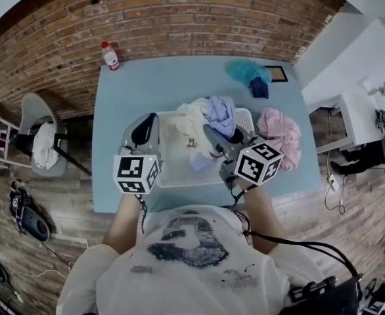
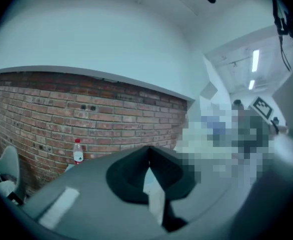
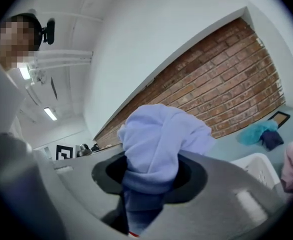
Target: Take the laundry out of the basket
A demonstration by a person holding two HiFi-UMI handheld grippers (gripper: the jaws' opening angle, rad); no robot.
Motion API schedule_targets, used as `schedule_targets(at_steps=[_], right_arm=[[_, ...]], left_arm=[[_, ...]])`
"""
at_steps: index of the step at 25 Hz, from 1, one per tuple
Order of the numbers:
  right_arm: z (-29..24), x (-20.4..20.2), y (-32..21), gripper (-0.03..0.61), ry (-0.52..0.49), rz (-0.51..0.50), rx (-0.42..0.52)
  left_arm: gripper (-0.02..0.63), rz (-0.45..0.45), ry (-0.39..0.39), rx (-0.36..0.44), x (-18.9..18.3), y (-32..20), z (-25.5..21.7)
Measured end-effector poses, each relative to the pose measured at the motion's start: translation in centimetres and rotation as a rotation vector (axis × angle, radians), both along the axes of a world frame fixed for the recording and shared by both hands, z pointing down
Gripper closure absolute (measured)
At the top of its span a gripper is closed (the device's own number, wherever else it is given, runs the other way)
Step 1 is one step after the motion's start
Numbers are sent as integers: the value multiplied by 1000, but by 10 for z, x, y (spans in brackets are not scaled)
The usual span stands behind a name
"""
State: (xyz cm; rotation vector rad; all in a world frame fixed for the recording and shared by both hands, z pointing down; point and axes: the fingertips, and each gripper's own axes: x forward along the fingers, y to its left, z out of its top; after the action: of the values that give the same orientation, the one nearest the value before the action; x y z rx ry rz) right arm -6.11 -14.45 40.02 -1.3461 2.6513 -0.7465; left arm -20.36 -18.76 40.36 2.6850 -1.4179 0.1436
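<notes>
The white plastic basket [image 1: 173, 181] sits at the near edge of the tabletop [image 1: 133, 84], rectangular, with a smooth rim. I see a cream garment [image 1: 186, 126] heaped in it, soft and crumpled, spilling up over the far rim.

My right gripper [image 1: 210, 132] is clamped on a lavender garment [image 1: 222, 113]. In the right gripper view the cloth is bunched thick between the 2 jaws and billows out in a rounded, folded lump [image 3: 161, 134] past the tips [image 3: 151, 169]. That garment hangs above the basket's far right part, lifted out of the pile.

My left gripper [image 1: 145, 125] is just beside the basket's left wall. In the left gripper view its jaw tips [image 2: 147, 151] meet and I make out no cloth pinched between them.

A pink garment [image 1: 279, 133] lies rumpled on the tabletop, just to the right of the basket. Near the far right corner sit a fluffy teal garment [image 1: 246, 72], a small dark blue cloth [image 1: 259, 88] touching it, and a flat dark frame [image 1: 278, 74]. A clear bottle [image 1: 110, 56] with a red cap stands upright at the far left corner.
</notes>
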Motion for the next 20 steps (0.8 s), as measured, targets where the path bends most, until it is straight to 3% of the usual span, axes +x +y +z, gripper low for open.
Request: schedule_targets(at_steps=[5, 14, 20], right_arm=[[-29, 14, 1, 422, 22, 92, 83], [-92, 30, 0, 421, 56, 138, 212], [-101, 35, -1, 422, 87, 165, 241]], left_arm=[[621, -2, 15, 12, 8, -2, -14], [621, -1, 33, 64, 17, -7, -45], [621, -6, 17, 94, 18, -7, -58]])
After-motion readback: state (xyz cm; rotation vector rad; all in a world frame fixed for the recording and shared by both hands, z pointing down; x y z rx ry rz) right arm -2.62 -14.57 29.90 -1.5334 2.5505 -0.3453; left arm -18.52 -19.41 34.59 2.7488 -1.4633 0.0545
